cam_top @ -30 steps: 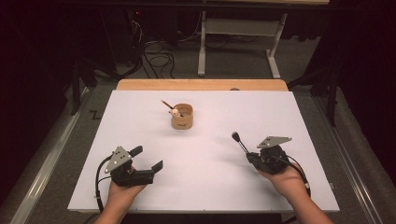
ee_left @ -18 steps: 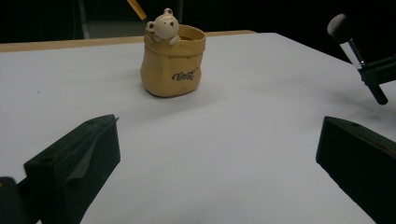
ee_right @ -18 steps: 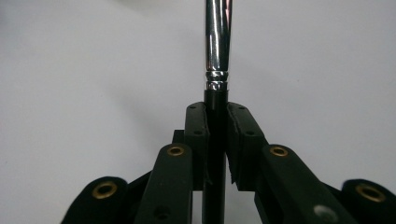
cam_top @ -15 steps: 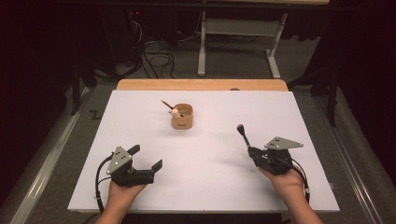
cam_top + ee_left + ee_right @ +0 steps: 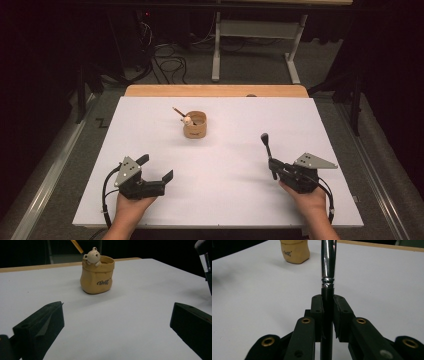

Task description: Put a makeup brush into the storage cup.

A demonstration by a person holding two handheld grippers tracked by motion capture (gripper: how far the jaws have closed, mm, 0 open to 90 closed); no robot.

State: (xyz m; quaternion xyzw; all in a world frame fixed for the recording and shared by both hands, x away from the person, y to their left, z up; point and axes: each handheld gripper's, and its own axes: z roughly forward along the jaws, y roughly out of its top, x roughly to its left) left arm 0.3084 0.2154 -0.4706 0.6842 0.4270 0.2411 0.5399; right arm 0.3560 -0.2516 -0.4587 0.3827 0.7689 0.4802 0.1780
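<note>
The worktop (image 5: pixel 250 200) is a broad white sheet, with a strip of bare wood (image 5: pixel 215 90) showing along its far edge. On the white surface, towards the far side and a little left of the middle, stands a small tan sack-shaped cup (image 5: pixel 195 125) with dark lettering on its front and a little pale bear figure (image 5: pixel 93 256) at its rim. A wooden stick (image 5: pixel 178 111) leans out of the cup, tilted up to the left. The cup sits upright

One brush (image 5: pixel 267 150), one bear-trimmed pot (image 5: pixel 195 124), one pencil (image 5: pixel 178 111), two tongs, one table (image 5: pixel 225 200).
</note>
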